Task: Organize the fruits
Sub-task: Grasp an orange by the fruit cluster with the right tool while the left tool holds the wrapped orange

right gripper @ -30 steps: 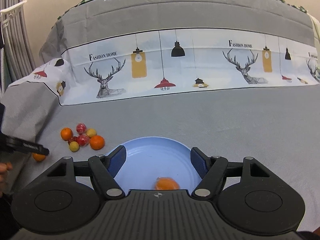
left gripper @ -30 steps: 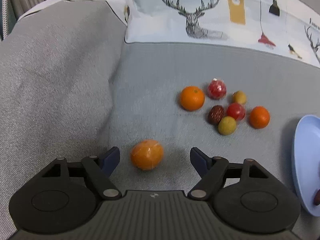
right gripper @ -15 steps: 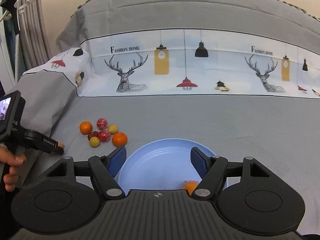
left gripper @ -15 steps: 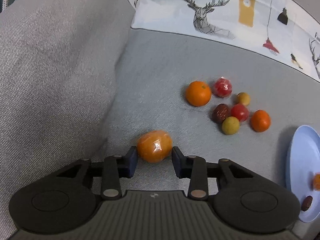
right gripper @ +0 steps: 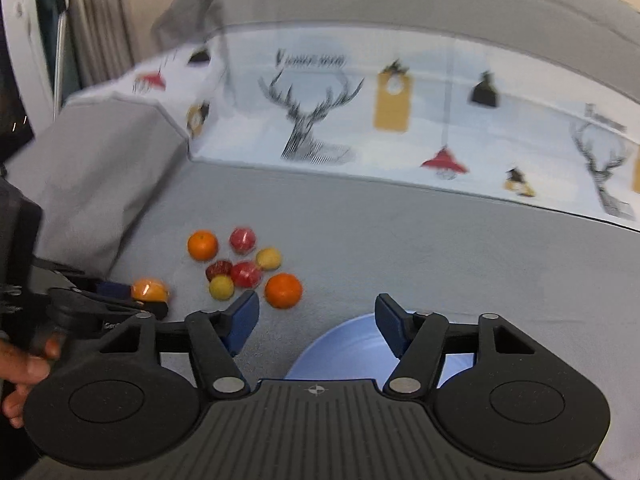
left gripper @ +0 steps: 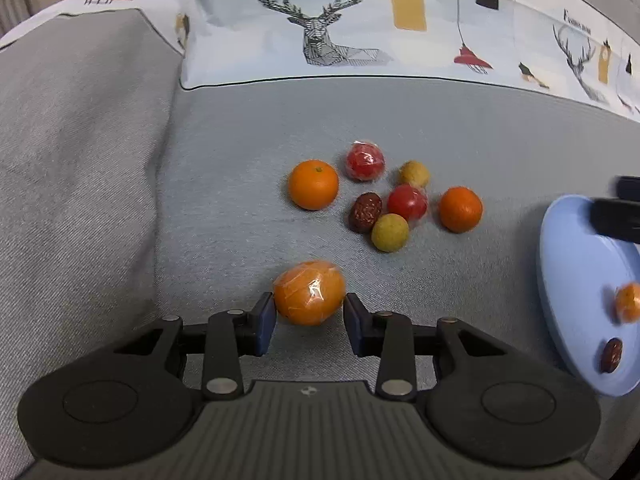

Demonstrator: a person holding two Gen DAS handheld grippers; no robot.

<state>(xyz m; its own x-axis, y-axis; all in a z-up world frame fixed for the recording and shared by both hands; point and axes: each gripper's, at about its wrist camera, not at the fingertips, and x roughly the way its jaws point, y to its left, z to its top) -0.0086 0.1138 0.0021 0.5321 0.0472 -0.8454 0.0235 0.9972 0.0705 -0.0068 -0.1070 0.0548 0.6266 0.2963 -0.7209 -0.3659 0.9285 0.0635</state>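
Plastic-wrapped orange fruit (left gripper: 309, 293) on the grey sofa seat, at 6 o'clock from the loose cluster (left gripper: 386, 194) — light, slippery — sits pinched across its middle by the left hand-held gripper (left gripper: 309, 316); the right hand-held gripper (right gripper: 316, 322) gapes empty.

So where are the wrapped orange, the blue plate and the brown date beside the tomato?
wrapped orange (left gripper: 309, 292), left wrist view, its middle
blue plate (left gripper: 568, 280), left wrist view, bare surface
brown date (left gripper: 365, 212), left wrist view, its middle
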